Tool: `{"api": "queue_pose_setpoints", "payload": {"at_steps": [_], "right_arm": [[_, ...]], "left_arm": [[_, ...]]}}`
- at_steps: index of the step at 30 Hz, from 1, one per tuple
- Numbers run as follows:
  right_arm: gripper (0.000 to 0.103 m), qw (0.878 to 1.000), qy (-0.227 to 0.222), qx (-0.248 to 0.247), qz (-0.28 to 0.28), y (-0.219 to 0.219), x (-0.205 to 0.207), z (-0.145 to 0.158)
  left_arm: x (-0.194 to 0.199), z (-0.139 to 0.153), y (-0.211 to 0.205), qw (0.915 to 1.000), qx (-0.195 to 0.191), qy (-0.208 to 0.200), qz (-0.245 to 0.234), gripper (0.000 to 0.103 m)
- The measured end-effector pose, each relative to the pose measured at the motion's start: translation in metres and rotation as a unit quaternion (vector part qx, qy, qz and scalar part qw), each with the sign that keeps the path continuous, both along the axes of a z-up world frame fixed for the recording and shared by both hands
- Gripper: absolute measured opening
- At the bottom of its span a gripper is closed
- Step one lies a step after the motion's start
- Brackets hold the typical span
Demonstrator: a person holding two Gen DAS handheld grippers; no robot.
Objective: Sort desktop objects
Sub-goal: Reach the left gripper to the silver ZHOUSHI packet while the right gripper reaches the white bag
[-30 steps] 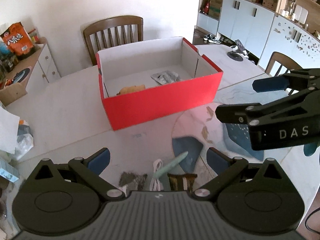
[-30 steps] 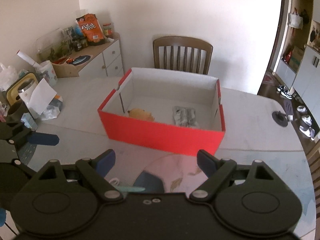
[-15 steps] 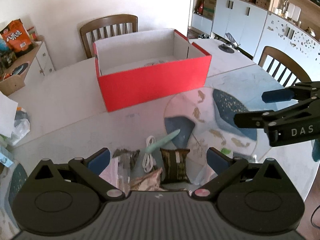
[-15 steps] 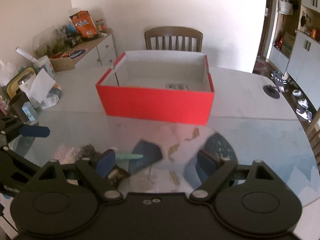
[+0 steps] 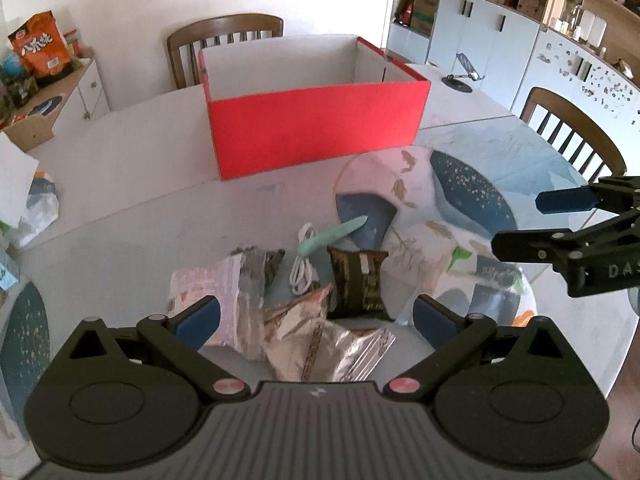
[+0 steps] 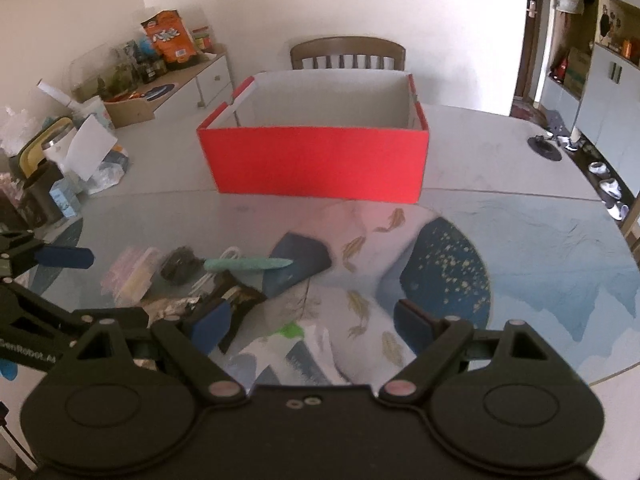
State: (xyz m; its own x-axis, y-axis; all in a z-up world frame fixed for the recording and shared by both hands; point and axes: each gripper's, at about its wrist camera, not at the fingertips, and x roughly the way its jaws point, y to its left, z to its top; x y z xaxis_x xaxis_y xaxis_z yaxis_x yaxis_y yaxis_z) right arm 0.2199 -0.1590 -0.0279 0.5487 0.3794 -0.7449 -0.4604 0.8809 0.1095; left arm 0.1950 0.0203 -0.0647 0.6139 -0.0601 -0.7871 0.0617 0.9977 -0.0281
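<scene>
A red box (image 5: 316, 128) with a white inside stands at the table's middle; it also shows in the right wrist view (image 6: 316, 160). Near me lies a pile: a silver foil bag (image 5: 320, 344), a pink-white packet (image 5: 224, 292), a dark snack pack (image 5: 356, 284), a white cable (image 5: 302, 264) and a mint-green pen (image 5: 334, 236). The pen also shows in the right wrist view (image 6: 248, 265). My left gripper (image 5: 316, 316) is open and empty just above the foil bag. My right gripper (image 6: 310, 326) is open and empty to the right of the pile.
A glass turntable (image 6: 500, 248) with a blue fish pattern covers the near table. A chair (image 5: 224, 40) stands behind the box, another (image 5: 572, 128) at the right. A sideboard (image 6: 172, 84) with snack bags and a cluttered table edge (image 6: 60, 168) are at the left.
Both grippers have drawn back from the box and dropped low toward the near table. The pile of objects has come into full view under the left gripper. Both stay open.
</scene>
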Motion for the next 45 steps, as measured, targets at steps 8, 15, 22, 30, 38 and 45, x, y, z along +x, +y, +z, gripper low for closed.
{"api": "queue_pose_setpoints", "payload": {"at_steps": [8,15,22,30,38,45], "right_arm": [[0.087,1.0,0.011,0.0,0.019,0.001,-0.012,-0.014],[0.088,0.999,0.019,-0.01,0.036,0.003,-0.017,-0.022],[0.087,0.999,0.025,-0.019,0.04,0.001,-0.015,-0.031],[0.087,0.998,0.03,-0.02,0.041,0.0,-0.01,-0.037],[0.087,0.997,0.031,-0.026,0.06,0.003,-0.01,-0.041],[0.086,0.996,0.028,-0.041,0.076,0.007,-0.012,-0.046]], "left_arm": [[-0.012,-0.014,-0.002,0.9999,0.001,-0.009,-0.01,0.103],[-0.012,-0.031,0.002,0.9999,-0.004,0.001,-0.014,0.103],[-0.007,-0.05,0.011,0.9979,-0.043,0.041,0.024,0.103],[0.005,-0.058,0.016,0.991,-0.076,0.081,0.076,0.103],[0.015,-0.063,0.027,0.9751,-0.125,0.114,0.144,0.103],[0.023,-0.072,0.033,0.9629,-0.144,0.136,0.184,0.102]]}}
